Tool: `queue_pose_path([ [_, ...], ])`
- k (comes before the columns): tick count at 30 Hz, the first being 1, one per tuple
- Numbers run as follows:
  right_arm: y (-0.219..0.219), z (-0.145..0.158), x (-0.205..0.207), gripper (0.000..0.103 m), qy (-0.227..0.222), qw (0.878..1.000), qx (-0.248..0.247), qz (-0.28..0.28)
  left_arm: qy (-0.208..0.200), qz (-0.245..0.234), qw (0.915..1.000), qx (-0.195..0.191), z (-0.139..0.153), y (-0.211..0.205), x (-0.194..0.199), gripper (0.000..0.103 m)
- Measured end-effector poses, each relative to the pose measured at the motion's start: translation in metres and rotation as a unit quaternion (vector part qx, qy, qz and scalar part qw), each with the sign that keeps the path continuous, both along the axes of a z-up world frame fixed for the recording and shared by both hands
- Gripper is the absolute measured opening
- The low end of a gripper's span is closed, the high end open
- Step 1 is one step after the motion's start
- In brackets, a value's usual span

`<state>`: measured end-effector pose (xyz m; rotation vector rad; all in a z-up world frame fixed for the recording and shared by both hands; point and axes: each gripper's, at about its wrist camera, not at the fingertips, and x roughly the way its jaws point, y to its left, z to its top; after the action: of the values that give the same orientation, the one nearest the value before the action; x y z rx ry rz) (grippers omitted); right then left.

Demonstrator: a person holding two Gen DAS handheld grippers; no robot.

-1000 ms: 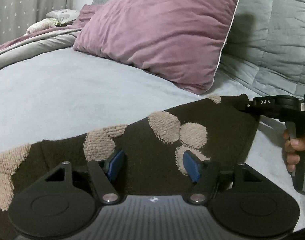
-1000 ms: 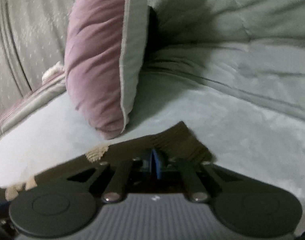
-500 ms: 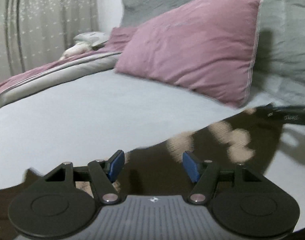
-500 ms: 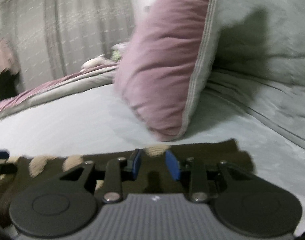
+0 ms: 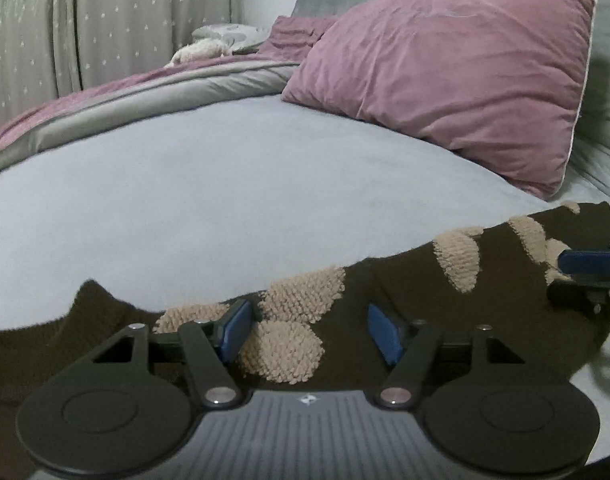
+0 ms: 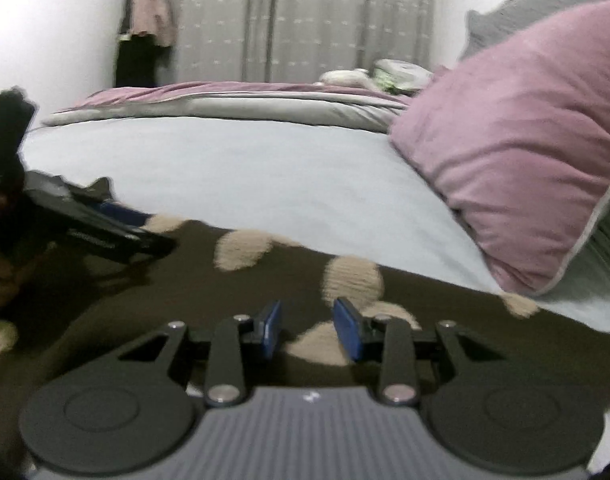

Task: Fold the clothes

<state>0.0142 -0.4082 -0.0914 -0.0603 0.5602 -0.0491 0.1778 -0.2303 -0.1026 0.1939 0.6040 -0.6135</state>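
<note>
Change: right gripper point(image 6: 307, 328) now parted, sweater point(image 5: 385, 280) released.
Left gripper point(image 5: 308, 332): wide, empty.
Sweater: flat on bed point(image 5: 225, 200).

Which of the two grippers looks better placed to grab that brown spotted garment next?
Probably the left. The left gripper is wide open over the near part of the brown garment, a tan spot between its fingers. The right gripper is open too, more narrowly, over the garment's other end.
</note>
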Motion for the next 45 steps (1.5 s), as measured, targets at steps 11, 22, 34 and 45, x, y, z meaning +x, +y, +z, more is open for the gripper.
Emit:
queue_pose_path([
  [11,0.028,-0.008,-0.006,0.031,0.066,0.995,-0.029,0.074,0.004,-0.030,0.9996,0.000,0.000,-0.007,-0.009,0.067],
  [22,0.012,-0.004,-0.008,0.035,0.054,0.996,0.019,0.065,0.021,-0.016,0.9994,-0.023,0.007,0.011,-0.013,0.067],
  [34,0.013,0.021,0.004,0.053,0.037,0.994,0.090,0.049,0.034,0.024,0.9989,-0.024,0.036,0.075,-0.035,0.067],
  [45,0.069,0.082,0.016,0.057,0.046,0.991,0.107,0.068,0.049,0.082,0.9950,-0.030,0.080,0.152,-0.062,0.067],
])
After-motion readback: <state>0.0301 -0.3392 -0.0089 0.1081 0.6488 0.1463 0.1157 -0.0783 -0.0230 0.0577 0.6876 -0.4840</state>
